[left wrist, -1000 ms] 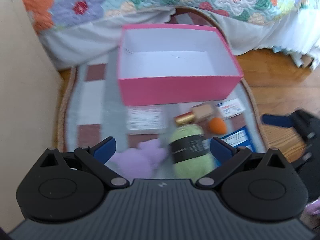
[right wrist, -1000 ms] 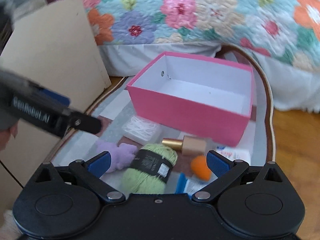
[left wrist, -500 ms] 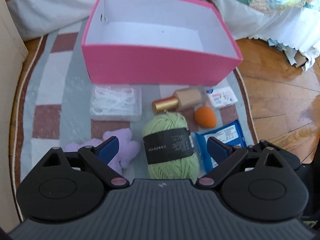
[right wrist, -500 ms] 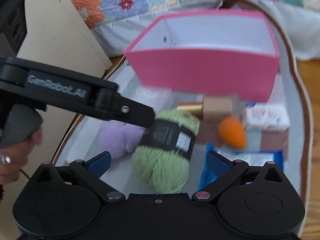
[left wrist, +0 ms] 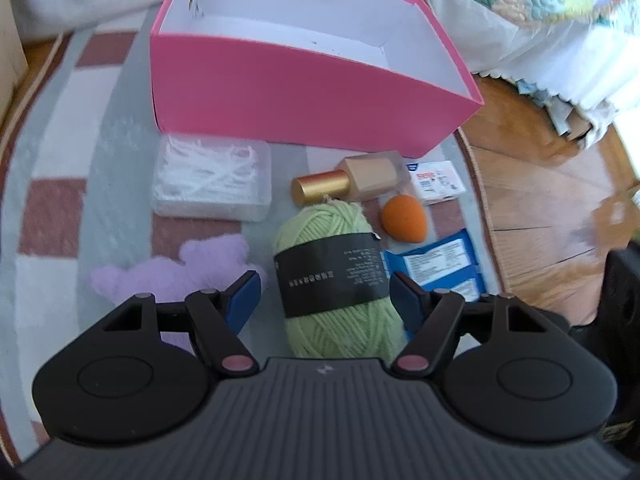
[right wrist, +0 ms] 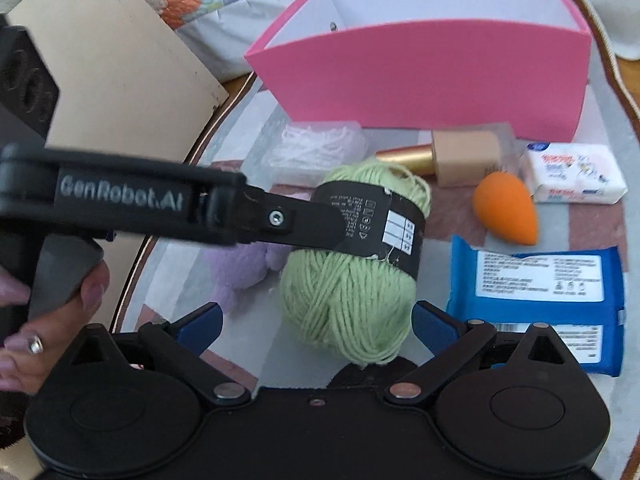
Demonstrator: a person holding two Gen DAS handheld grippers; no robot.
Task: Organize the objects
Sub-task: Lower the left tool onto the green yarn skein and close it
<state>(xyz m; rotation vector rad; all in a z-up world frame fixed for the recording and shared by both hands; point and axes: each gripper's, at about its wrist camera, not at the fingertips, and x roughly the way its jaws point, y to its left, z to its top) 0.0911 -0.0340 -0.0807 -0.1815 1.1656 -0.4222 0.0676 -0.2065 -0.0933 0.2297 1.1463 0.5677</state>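
1. The left gripper [left wrist: 325,300] is straddling the green yarn ball [left wrist: 338,284], its blue fingers [left wrist: 242,298] spread wide on either side and not yet touching it; the tongs are holding nothing. This stance suggests the yarn is being lined up as the first item to lift.
2. The right gripper [right wrist: 316,326] is hovering just near of the same yarn ball [right wrist: 356,264], jaws likewise wide apart and empty, probably waiting while the left one works.
3. The pink box [left wrist: 304,92] is sitting open at the far side of the rug [left wrist: 60,160], its white interior bare, presumably serving as the destination.
4. The loose items are lying in a cluster just near of the box: clear case of floss picks [left wrist: 212,180], gold-capped bottle [left wrist: 352,180], orange sponge [left wrist: 404,219], tissue pack [left wrist: 438,180], blue wipes pack [left wrist: 438,266] and purple plush [left wrist: 176,268], all within easy reach.
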